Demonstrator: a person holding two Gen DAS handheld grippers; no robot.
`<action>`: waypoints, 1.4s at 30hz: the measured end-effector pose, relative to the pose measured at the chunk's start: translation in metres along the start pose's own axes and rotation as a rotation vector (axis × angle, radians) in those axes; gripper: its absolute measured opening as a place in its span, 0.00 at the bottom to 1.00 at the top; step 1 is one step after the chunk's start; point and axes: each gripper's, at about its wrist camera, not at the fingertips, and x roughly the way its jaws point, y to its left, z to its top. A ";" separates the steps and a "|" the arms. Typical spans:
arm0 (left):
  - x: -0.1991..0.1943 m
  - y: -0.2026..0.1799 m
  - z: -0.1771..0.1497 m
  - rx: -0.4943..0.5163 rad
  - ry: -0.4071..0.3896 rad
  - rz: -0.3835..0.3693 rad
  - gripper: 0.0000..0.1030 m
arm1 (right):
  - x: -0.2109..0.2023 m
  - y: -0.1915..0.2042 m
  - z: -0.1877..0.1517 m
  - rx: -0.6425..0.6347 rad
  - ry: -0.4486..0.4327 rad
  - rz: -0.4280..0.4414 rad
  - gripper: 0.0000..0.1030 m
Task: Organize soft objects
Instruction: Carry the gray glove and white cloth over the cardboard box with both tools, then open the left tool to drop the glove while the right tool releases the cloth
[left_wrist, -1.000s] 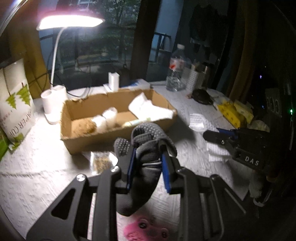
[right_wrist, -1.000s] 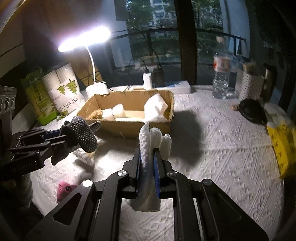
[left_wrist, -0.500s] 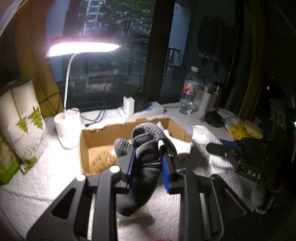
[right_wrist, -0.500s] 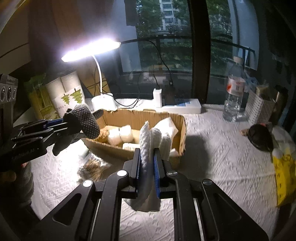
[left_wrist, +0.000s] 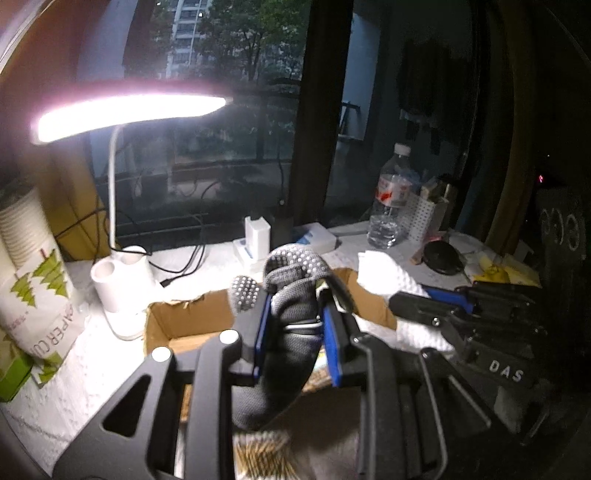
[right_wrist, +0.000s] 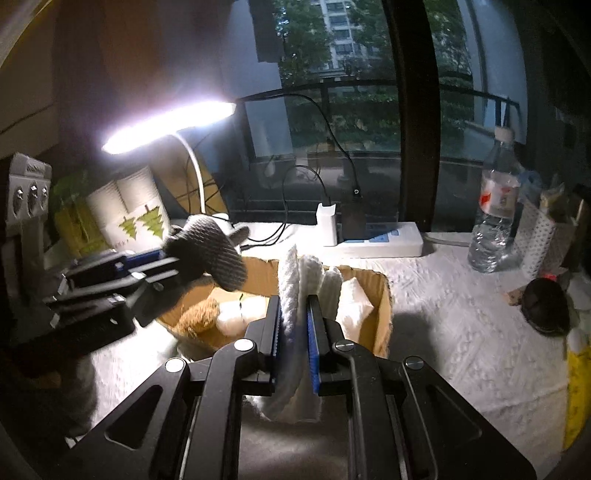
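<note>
Cardboard box (right_wrist: 384, 295) sits open on the white-covered worktop (right_wrist: 461, 332) beneath both tools, the left tool (left_wrist: 297, 332) clenched on a grey dotted glove (left_wrist: 295, 295) held above it and the right tool (right_wrist: 294, 325) clenched on a white glove (right_wrist: 295, 284) over its near edge.
</note>
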 end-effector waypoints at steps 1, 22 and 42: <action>0.004 0.000 0.001 -0.004 0.004 -0.002 0.26 | 0.005 -0.001 0.001 0.008 0.002 0.004 0.13; 0.101 0.026 -0.027 -0.088 0.186 -0.007 0.30 | 0.102 -0.027 -0.012 0.099 0.134 0.033 0.13; 0.061 0.029 -0.014 -0.101 0.131 0.054 0.63 | 0.080 -0.022 -0.007 0.083 0.125 -0.032 0.34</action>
